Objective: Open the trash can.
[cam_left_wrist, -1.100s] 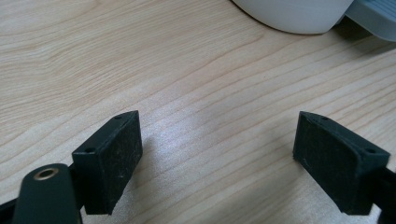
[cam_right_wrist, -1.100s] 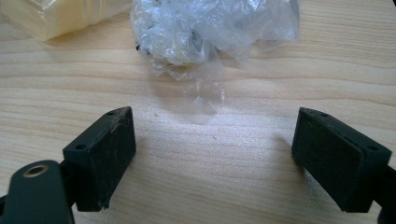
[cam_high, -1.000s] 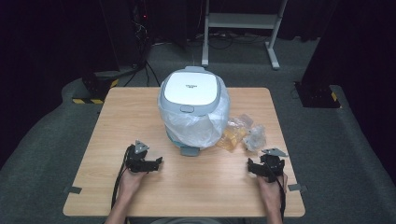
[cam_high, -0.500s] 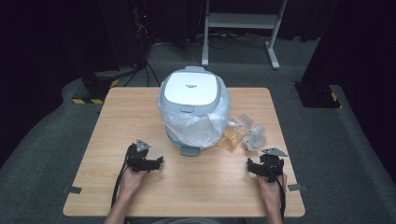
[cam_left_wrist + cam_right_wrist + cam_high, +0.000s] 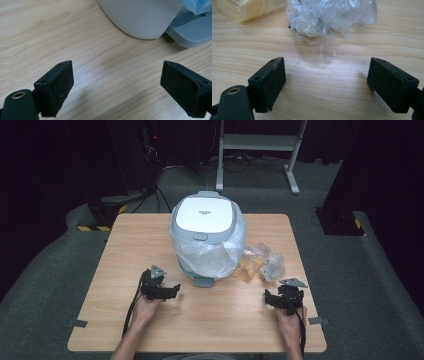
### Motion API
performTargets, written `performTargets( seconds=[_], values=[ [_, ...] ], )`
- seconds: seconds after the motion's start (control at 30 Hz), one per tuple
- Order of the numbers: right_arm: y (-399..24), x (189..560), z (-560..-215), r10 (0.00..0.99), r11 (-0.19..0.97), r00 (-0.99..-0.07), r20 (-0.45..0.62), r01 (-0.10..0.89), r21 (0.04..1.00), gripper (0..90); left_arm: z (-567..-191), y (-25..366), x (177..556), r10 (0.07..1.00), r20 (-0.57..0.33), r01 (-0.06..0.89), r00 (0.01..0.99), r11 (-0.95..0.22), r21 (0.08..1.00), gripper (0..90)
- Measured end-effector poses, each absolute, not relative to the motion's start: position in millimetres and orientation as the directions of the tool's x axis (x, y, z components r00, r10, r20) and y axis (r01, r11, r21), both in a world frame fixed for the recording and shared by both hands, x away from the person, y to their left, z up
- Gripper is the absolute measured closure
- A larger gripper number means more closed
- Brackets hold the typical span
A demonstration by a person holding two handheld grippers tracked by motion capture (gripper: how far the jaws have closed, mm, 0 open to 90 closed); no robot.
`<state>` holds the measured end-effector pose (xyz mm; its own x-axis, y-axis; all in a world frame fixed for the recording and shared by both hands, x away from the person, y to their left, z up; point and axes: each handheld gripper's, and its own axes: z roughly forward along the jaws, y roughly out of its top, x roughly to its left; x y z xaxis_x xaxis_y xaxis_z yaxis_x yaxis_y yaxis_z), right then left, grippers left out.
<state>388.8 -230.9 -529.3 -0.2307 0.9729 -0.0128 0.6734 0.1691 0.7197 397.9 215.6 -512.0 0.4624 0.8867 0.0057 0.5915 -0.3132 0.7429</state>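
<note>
Spreading wider just now with nothing between its jaws, my left gripper [image 5: 176, 290] faces the rice cooker [image 5: 207, 237], ready to reach; my right gripper [image 5: 268, 298] hangs released.

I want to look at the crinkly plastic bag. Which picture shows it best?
The right gripper view: the crinkly bag lies close up, just beyond the open jaws. The high view shows it small, beside the rice cooker.

bare table [image 5: 220, 320] between hands; rice cooker [image 5: 205, 240] and bags [image 5: 260, 265] block beyond.
</note>
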Motion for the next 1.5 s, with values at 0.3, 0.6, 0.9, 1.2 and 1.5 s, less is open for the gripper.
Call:
performTargets(
  seconds=[0.3,0.6,0.9,1.2,1.5],
  values=[
    [-231,389,-529,0.973,0.170,-0.231,-0.013,0.673,0.720,15.2,-508,208,398,0.880,0.030,0.595,0.474,-0.345,0.726,12.1],
    [-231,389,-529,0.973,0.170,-0.231,-0.013,0.673,0.720,15.3,-505,203,403,0.880,0.006,0.613,0.474,-0.335,0.715,11.1],
    [-231,389,-529,0.971,0.174,-0.237,-0.014,0.671,0.721,15.8,-500,185,409,0.861,0.004,0.599,0.509,-0.358,0.717,8.5],
    [-230,388,-529,0.971,0.172,-0.237,-0.010,0.671,0.721,16.5,-496,172,413,0.856,-0.002,0.583,0.516,-0.349,0.733,7.1],
    [-230,388,-529,0.971,0.172,-0.238,-0.010,0.671,0.721,16.7,-493,163,420,0.860,-0.035,0.586,0.509,-0.317,0.746,3.7]
  ],
)
